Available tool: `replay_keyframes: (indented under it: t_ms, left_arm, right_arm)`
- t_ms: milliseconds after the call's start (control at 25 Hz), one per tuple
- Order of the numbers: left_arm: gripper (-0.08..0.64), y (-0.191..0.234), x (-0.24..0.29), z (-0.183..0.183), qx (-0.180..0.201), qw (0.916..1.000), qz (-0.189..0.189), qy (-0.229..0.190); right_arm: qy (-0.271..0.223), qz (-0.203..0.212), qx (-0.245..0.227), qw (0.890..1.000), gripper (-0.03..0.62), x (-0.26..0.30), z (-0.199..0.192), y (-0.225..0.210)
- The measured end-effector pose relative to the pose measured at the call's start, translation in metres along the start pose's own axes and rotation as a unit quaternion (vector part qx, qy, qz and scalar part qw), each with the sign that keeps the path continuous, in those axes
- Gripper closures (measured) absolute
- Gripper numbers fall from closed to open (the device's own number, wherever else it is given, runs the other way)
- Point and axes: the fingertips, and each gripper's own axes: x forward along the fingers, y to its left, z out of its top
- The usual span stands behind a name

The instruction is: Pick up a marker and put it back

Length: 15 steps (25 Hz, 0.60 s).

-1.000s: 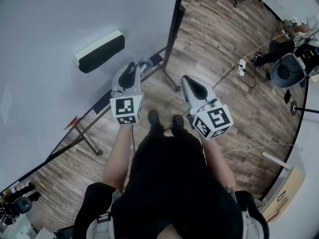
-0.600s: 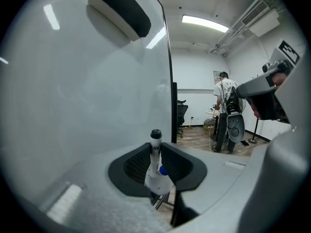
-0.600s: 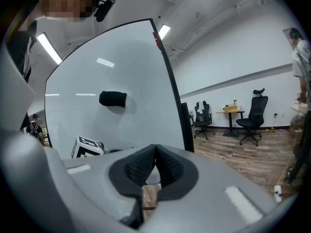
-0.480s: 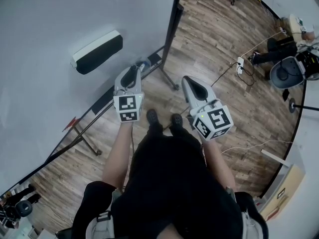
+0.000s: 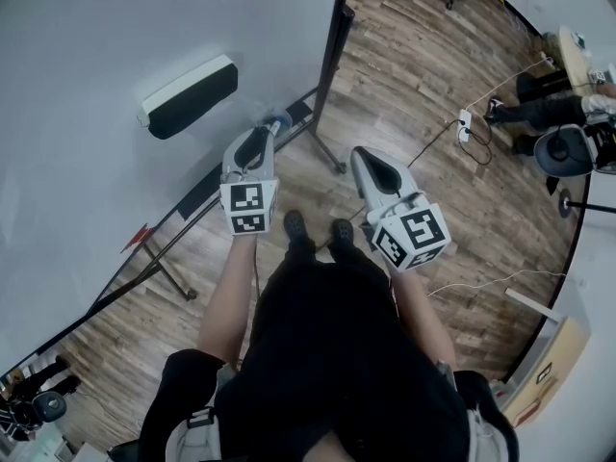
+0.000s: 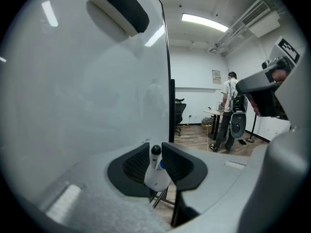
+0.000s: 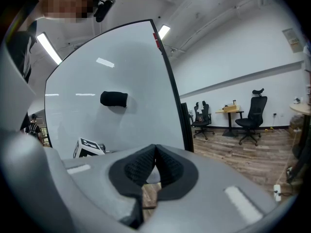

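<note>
In the left gripper view a white marker (image 6: 157, 173) with a blue band and a black tip stands between the jaws of my left gripper (image 6: 155, 160), which is shut on it. From the head view, the left gripper (image 5: 258, 135) is held close to the lower edge of the whiteboard (image 5: 115, 27), and the marker's end (image 5: 278, 123) pokes out past its tips. The board's black tray (image 5: 200, 196) runs below it. My right gripper (image 5: 361, 158) hangs over the wood floor to the right, its jaws (image 7: 155, 160) shut with nothing between them.
A black eraser (image 5: 189, 97) clings to the whiteboard. The board's dark frame post (image 5: 334, 51) and stand legs (image 5: 332, 162) lie between the grippers. Cables and a power strip (image 5: 466, 126) cross the floor. A person (image 6: 228, 111) stands far off; office chairs (image 7: 251, 114) sit beyond.
The left gripper with the marker has shifted very slightly to the right, nearer the board's lower edge. The right gripper has stayed in place.
</note>
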Motion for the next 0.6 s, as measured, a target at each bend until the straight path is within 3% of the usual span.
replay_keyframes:
  t_ms: [600]
  left_arm:
    - [0.471, -0.002, -0.01, 0.011, -0.004, 0.9999, 0.011, -0.011]
  right_arm:
    - [-0.006, 0.005, -0.002, 1.0, 0.591, -0.008, 0.002, -0.001]
